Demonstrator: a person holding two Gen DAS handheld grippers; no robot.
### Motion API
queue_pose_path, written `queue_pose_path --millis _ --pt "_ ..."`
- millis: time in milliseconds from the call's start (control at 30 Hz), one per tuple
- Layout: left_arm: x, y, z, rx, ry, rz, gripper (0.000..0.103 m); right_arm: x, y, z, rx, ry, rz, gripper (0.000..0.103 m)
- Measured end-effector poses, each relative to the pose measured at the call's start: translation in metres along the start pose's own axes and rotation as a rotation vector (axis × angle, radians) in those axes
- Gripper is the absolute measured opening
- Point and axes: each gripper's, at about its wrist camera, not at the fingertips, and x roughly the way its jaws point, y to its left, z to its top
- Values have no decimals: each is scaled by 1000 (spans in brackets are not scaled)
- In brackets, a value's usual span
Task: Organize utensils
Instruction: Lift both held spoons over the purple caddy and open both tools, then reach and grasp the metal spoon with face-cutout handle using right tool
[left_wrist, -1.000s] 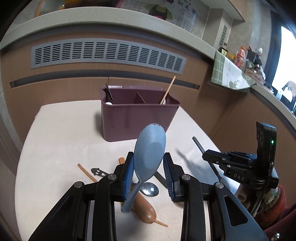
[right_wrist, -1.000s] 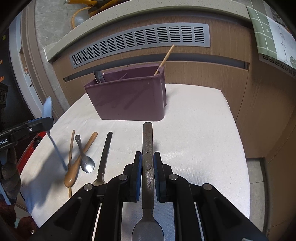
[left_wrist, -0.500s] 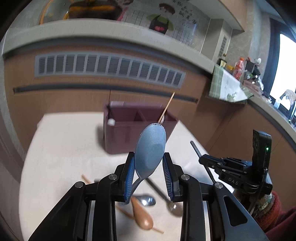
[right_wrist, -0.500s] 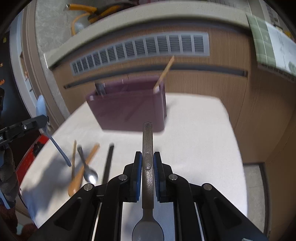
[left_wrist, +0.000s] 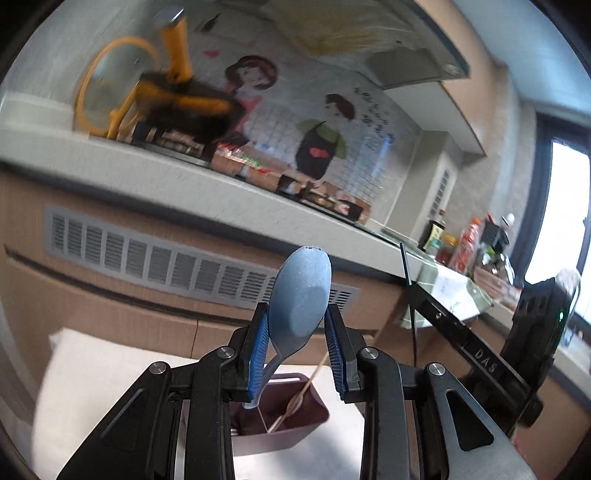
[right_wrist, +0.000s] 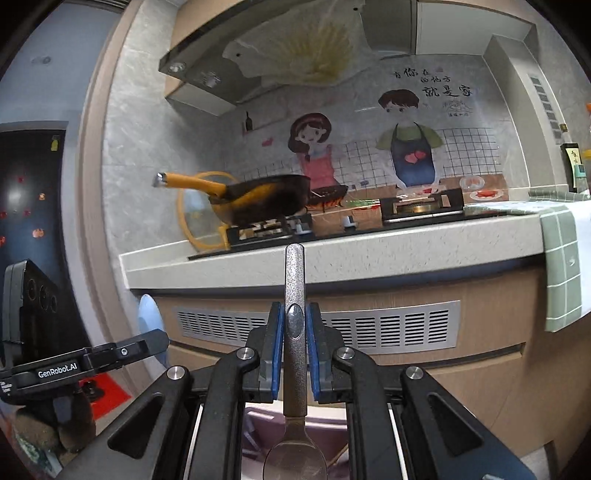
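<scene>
The left gripper (left_wrist: 297, 332) is clamped on the bowl of a pale blue plastic spoon (left_wrist: 300, 295), bowl uppermost, handle hanging over the maroon plastic utensil caddy (left_wrist: 291, 424), where a wooden chopstick (left_wrist: 301, 395) leans. To its right, the right gripper (right_wrist: 295, 350) pinches a speckled grey metal spoon (right_wrist: 294, 325) by the handle, bowl toward the camera, above the caddy's rim.

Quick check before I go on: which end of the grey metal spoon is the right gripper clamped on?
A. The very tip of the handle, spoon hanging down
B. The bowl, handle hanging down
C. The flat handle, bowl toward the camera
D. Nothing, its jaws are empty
C: in the right wrist view the right gripper has its blue pads closed on the flat handle of the grey metal spoon, and the bowl sits below, nearest the camera.
</scene>
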Motion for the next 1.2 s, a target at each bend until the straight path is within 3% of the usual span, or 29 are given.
queue_pose_path --millis 167,300,667,800,1067,1200 --pt "31 25 -17 -62 13 -32 31 37 -3 -28 -4 -20 -34 11" --pt "50 35 -29 -68 41 -18 31 71 -12 -44 45 26 -60 11" --pt "69 59 -53 -130 93 -9 32 97 -36 -82 97 47 -126 14" --pt "69 62 -65 -145 113 -7 45 92 -42 -86 123 121 -88 17" --pt "28 61 -73 -141 107 56 48 26 -36 -92 113 146 -89 22" --pt "-6 59 -87 -95 104 141 49 -2 -26 -113 82 258 -71 22"
